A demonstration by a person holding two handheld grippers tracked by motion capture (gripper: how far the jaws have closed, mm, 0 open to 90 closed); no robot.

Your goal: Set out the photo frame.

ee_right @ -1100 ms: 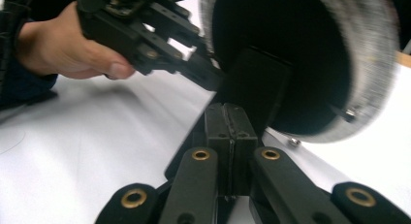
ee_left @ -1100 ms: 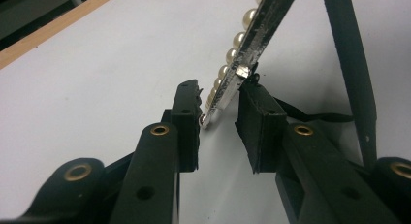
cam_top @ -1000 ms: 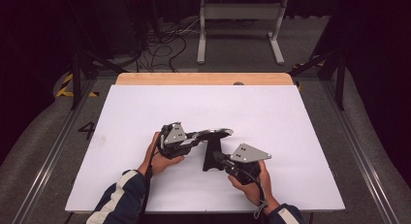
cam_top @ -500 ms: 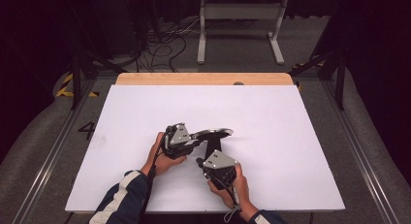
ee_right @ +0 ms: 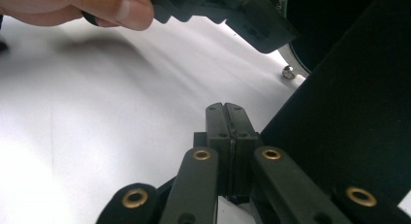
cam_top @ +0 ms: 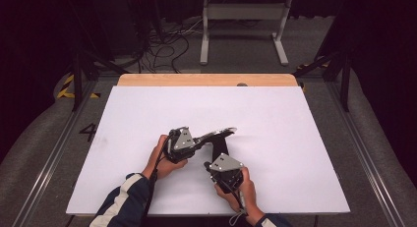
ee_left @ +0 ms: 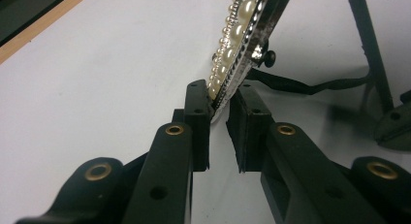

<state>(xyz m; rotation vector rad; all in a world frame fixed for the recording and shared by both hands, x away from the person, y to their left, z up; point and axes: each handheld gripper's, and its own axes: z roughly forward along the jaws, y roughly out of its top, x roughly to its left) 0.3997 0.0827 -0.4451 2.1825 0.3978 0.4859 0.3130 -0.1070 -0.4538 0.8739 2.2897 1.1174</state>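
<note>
Pearl-trimmed picture frame at centre of high view, propped on white surface; lower edge clamped by left gripper, jaws just narrowed, for steadying. Right gripper jaws shut, empty, beside black easel back.

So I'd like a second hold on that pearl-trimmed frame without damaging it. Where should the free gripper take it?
Probably by the black back stand, coming in from the person's side: it is a flat, plain panel. The pearl-trimmed frame stands tilted, its lower edge between the left gripper pads. The shut right gripper would have to open first.
</note>
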